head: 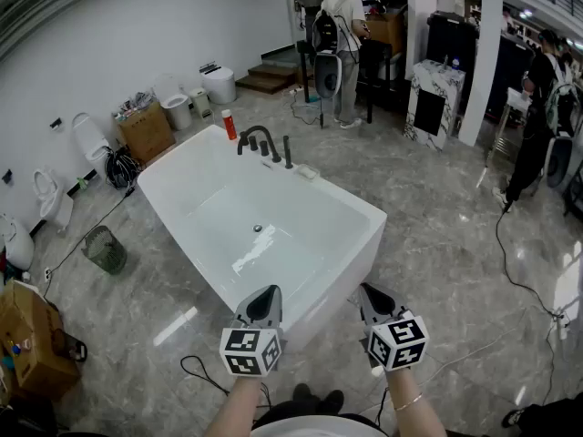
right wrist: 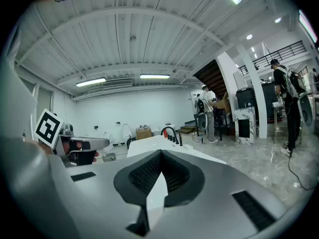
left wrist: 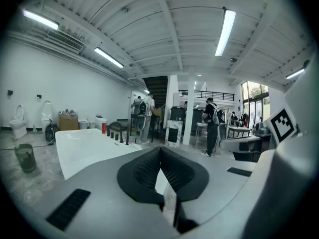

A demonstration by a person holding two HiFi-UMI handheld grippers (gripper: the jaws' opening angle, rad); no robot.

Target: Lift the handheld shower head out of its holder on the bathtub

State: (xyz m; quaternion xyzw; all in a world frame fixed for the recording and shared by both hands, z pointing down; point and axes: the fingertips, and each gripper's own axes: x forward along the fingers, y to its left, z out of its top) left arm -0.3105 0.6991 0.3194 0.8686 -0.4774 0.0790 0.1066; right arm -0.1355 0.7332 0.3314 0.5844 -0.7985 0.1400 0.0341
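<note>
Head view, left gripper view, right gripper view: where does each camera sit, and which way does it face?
Head view: on the person's head, looking steeply down at the white bathtub; forearms, left tongs and right tongs show.
Left gripper view: on the left tongs, facing along their shut tips towards the bathtub; right tongs' marker cube shows.
Right gripper view: on the right tongs, likewise; left tongs' marker cube shows.
Shared: all see the bathtub's black faucet.

Bathtub [head: 351, 262] basin open for passage, faucet [head: 259, 132] and red bottle [head: 230, 124] crowding far rim
</note>
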